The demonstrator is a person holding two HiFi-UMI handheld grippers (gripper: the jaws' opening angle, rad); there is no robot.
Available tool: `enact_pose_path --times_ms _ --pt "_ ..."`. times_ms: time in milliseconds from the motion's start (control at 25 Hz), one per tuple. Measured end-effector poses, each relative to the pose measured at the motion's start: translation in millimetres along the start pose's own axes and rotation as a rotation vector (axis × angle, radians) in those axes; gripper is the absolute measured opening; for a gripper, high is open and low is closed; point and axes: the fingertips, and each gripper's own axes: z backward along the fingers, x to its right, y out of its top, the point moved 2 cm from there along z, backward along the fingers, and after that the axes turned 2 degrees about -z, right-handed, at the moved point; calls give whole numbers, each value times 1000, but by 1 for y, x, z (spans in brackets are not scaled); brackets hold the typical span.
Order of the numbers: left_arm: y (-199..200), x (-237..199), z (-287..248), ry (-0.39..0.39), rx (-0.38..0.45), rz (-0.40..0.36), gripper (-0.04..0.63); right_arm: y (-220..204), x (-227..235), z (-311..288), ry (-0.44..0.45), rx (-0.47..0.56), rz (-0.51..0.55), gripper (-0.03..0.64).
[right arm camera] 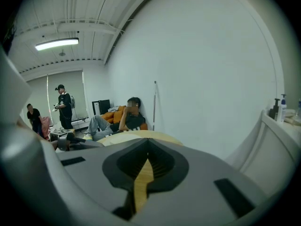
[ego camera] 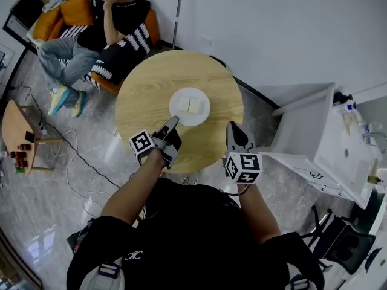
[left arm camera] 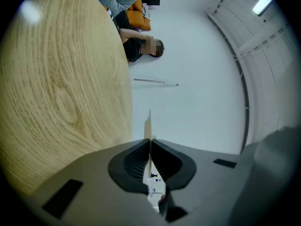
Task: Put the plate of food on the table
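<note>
Two hand-held grippers, then — how were the arms set?

Both forearms reached forward over the near edge of the round tabletop (ego camera: 145,95). The left hand-held gripper (ego camera: 175,121) angled up to the right and was rolled on its side. Its jaws were clamped on the near rim of the white plate (ego camera: 179,100), which showed as a thin pale sliver (left arm camera: 149,122) between them.

And the right one?

The right hand-held gripper (ego camera: 231,126) pointed straight ahead beside the plate, apart from it, jaws pressed together on nothing.

Where was the plate?

Flat near the middle of the tabletop. It was round, with no long axis — two pale squares of food (ego camera: 193,105) lay side by side on it.

Anything in the way?

Nothing on the tabletop. A person (ego camera: 115,23) sat on a sofa (ego camera: 72,5) beyond it, and a white cabinet (ego camera: 338,144) stood to the right.
</note>
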Motion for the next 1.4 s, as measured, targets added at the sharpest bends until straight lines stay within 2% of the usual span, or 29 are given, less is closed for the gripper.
enact_pose_path --times_ms 240,360,680,1000,1400 --pt "14 -21 -1 39 -37 -44 17 1 0 -11 -10 -19 -11 8" --pt "27 -33 0 67 -56 -90 17 2 -3 -18 -9 -29 -2 8" --pt "41 -55 -1 128 -58 -70 17 6 -3 -25 -28 -42 2 8" --pt "46 -65 -6 123 -51 -43 17 -3 -5 -23 -44 -61 12 8" --pt "49 -74 -5 153 -37 -24 17 -1 -2 -28 -48 -69 2 8"
